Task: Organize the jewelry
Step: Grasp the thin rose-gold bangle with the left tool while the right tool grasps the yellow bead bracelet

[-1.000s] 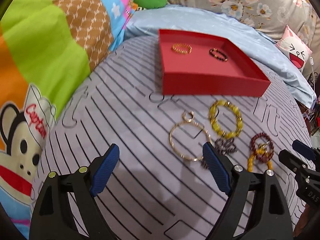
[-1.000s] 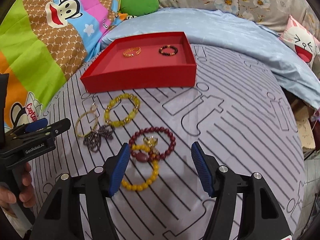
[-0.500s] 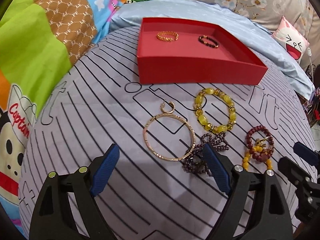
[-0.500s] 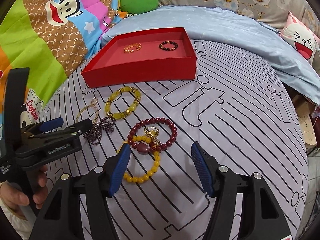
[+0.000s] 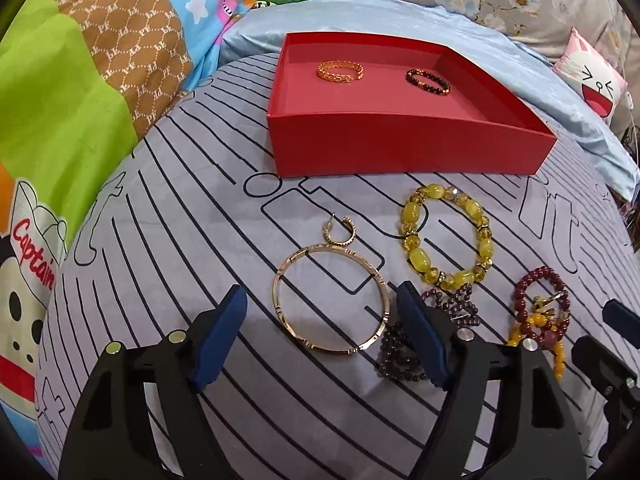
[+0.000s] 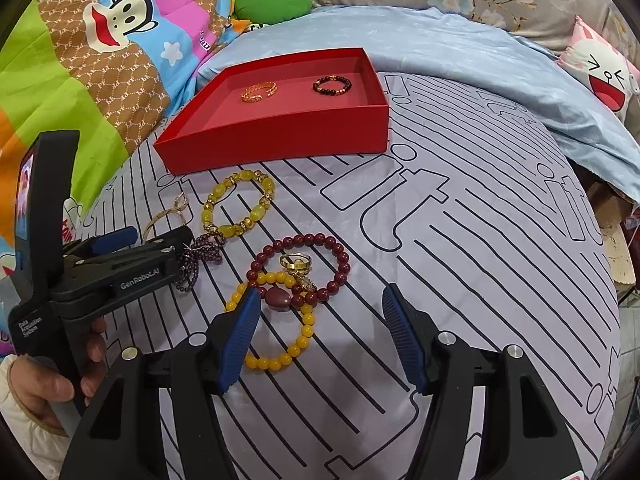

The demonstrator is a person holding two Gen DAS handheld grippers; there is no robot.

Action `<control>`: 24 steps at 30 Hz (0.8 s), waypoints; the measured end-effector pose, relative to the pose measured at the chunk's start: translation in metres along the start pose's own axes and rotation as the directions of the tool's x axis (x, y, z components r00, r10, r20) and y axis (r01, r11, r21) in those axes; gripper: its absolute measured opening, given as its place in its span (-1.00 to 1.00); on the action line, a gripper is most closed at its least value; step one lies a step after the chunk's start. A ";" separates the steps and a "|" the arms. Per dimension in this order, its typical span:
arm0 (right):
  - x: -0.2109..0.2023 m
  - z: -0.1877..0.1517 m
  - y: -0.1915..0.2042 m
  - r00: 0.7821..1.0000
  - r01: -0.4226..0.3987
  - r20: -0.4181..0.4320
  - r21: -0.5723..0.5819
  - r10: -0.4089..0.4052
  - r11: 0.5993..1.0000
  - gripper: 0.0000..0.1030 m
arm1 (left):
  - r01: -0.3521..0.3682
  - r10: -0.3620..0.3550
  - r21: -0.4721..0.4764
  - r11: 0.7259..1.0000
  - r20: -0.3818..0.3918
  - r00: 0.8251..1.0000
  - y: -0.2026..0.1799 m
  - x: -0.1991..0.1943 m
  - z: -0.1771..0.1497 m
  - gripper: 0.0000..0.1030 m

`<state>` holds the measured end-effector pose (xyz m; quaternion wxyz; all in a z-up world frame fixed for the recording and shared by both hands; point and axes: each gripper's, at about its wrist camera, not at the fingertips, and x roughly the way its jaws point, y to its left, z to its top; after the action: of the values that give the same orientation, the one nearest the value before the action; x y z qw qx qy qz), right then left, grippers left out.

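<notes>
Between the spread jaws of the left gripper point(image 5: 322, 330) lies the gold bangle point(image 5: 331, 299), flat on the bed, nearer this hand than the right gripper point(image 6: 320, 336), whose wide jaws hang over the yellow bead bracelet point(image 6: 276, 322). Since a second ago the left gripper has moved in over the bangle, with the red tray point(image 5: 400, 152) beyond.

Two low, close fisheye views look forward across a striped bedsheet point(image 5: 168, 240) toward a red tray point(image 5: 400, 152) in the upper centre of both frames (the right view, point(image 6: 280, 136), sits further right, catching the left gripper point(image 6: 132, 248) at its left edge).
</notes>
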<state>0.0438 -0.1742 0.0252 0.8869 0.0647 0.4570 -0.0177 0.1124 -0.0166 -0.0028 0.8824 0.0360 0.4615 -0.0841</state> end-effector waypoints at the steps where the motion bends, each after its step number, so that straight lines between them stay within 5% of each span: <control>1: 0.000 0.000 0.000 1.000 0.001 0.000 -0.001 -0.001 1.000 0.19 | -0.005 0.005 0.003 1.000 0.004 1.000 -0.001 0.000 -0.001 0.42; 7: 0.003 0.000 -0.003 1.000 0.005 -0.005 0.005 -0.005 1.000 0.19 | 0.005 -0.005 -0.007 1.000 0.009 1.000 0.003 -0.006 -0.002 0.08; 24: 0.000 0.001 -0.006 1.000 -0.010 0.004 0.016 0.010 1.000 0.19 | 0.077 -0.074 -0.057 0.995 0.038 0.996 0.021 -0.048 -0.014 0.07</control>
<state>0.0436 -0.1805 0.0254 0.8874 0.0742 0.4547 -0.0170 0.0775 0.0120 0.0283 0.8875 -0.0090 0.4488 -0.1044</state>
